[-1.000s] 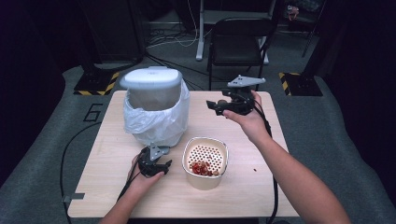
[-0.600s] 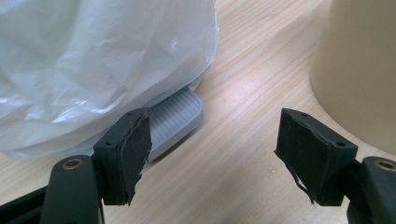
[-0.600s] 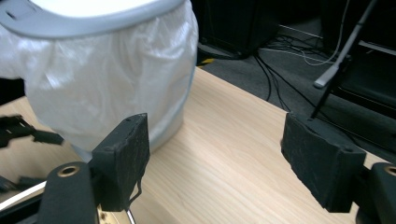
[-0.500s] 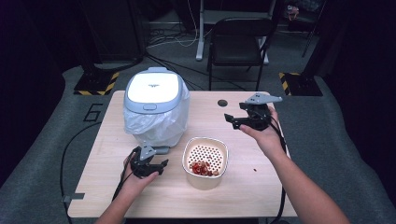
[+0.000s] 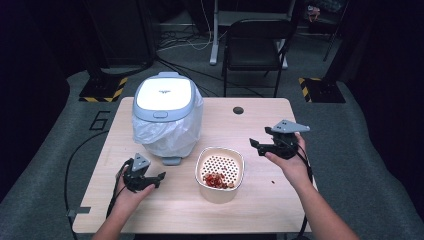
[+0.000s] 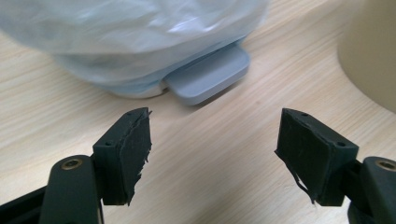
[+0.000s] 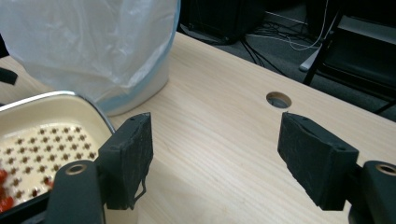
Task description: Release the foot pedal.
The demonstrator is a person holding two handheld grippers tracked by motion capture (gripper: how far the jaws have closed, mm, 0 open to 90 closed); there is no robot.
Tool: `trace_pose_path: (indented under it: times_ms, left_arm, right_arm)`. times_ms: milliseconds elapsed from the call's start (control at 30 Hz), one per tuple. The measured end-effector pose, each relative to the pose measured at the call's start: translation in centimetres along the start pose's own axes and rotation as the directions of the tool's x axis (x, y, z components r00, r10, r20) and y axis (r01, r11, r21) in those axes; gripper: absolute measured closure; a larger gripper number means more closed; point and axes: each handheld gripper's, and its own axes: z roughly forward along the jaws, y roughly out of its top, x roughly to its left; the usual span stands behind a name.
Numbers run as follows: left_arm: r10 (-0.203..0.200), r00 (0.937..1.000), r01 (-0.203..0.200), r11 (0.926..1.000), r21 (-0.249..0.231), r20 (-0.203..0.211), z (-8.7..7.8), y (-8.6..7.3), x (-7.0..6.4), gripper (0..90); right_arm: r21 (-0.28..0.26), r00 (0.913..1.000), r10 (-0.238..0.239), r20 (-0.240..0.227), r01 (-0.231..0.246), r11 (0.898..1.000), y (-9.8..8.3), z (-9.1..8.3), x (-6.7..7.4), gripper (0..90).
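A small bin (image 5: 165, 117) with a white lid and a clear plastic liner stands at the back left of the wooden table (image 5: 250, 210); its lid is down. Its grey pedal (image 5: 171, 161) juts out at the front and appears close ahead in the left gripper view (image 6: 208, 77). A cream perforated bowl (image 5: 220, 172) holding red scraps sits in the middle. My left gripper (image 5: 159, 179) (image 6: 215, 158) lies low in front of the pedal; its jaws have just been opening, with nothing between them. My right gripper (image 5: 256, 147) (image 7: 215, 158) hovers right of the bowl (image 7: 46, 135), open and empty.
A round cable hole (image 5: 238, 110) (image 7: 279, 99) pierces the table behind the right gripper. A few red crumbs (image 5: 273, 181) lie near the right forearm. A black chair (image 5: 255, 45) stands beyond the far edge. Cables trail off the table's left side.
The bin lid, raised a second ago, has come down. My left gripper has drawn back from the pedal toward the front. The right gripper has moved right and lower, away from the bin.
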Motion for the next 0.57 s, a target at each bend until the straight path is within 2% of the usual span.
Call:
trace_pose_path:
  times_ms: [33,133,167,200,233,333,367,400,433,467,500,567]
  left_arm:
    - [0.000,1.0000,0.000,1.0000,0.000,0.000,0.0,0.0,0.0,25.3]
    - [-0.049,0.9988,0.049,0.9987,-0.014,-0.004,0.0,-0.7,0.8,25.1]
    - [-0.049,0.9988,0.049,0.9987,-0.014,-0.004,0.0,-0.7,0.8,24.8]
    - [-0.063,0.9980,0.063,0.9979,-0.018,-0.010,0.1,-1.1,1.3,24.6]
    - [-0.063,0.9980,0.063,0.9979,-0.018,-0.010,0.1,-1.1,1.3,24.5]
    - [-0.107,0.9942,0.107,0.9941,-0.018,-0.008,0.2,-1.8,2.2,24.0]
    - [-0.107,0.9942,0.107,0.9941,-0.018,-0.008,0.2,-1.8,2.2,24.0]
    - [-0.150,0.9886,0.150,0.9882,-0.031,-0.005,0.4,-2.1,2.6,24.2]
    - [-0.150,0.9886,0.150,0.9882,-0.031,-0.005,0.4,-2.1,2.6,24.5]
    - [-0.164,0.9865,0.164,0.9859,-0.034,-0.002,0.4,-2.3,2.9,24.5]
    - [-0.187,0.9822,0.188,0.9820,-0.022,0.011,0.5,-2.5,3.4,24.7]
    - [-0.186,0.9826,0.186,0.9822,-0.027,0.000,0.6,-2.7,3.6,24.7]
  right_arm:
    - [0.000,1.0000,0.000,0.000,0.000,1.000,0.0,0.0,0.0,26.1]
    - [0.019,0.9999,0.000,0.014,0.000,1.000,-1.9,0.0,-0.3,26.1]
    - [0.019,0.9999,0.000,0.014,0.000,1.000,-1.9,0.0,-0.3,26.1]
    - [0.025,0.9995,0.012,0.029,-0.013,1.000,-3.1,-0.1,-0.5,26.1]
    - [0.028,0.9993,0.013,0.035,-0.014,1.000,-3.5,-0.1,-0.6,26.1]
    - [0.033,0.9982,0.021,0.055,-0.023,0.999,-5.1,-0.3,-0.8,26.0]
    - [0.034,0.9974,0.019,0.070,-0.022,0.999,-5.7,-0.3,-0.8,25.9]
    - [0.035,0.9962,0.019,0.085,-0.022,0.999,-6.2,-0.4,-1.0,25.8]
    - [0.035,0.9962,0.019,0.085,-0.022,0.999,-6.2,-0.4,-1.0,25.8]
    - [0.038,0.9950,0.022,0.097,-0.026,0.999,-6.8,-0.5,-1.2,25.8]
    - [0.039,0.9912,0.044,0.125,-0.049,0.998,-7.8,-0.4,-1.8,25.6]
    - [0.043,0.9903,0.050,0.130,-0.056,0.997,-8.1,-0.3,-2.1,25.4]
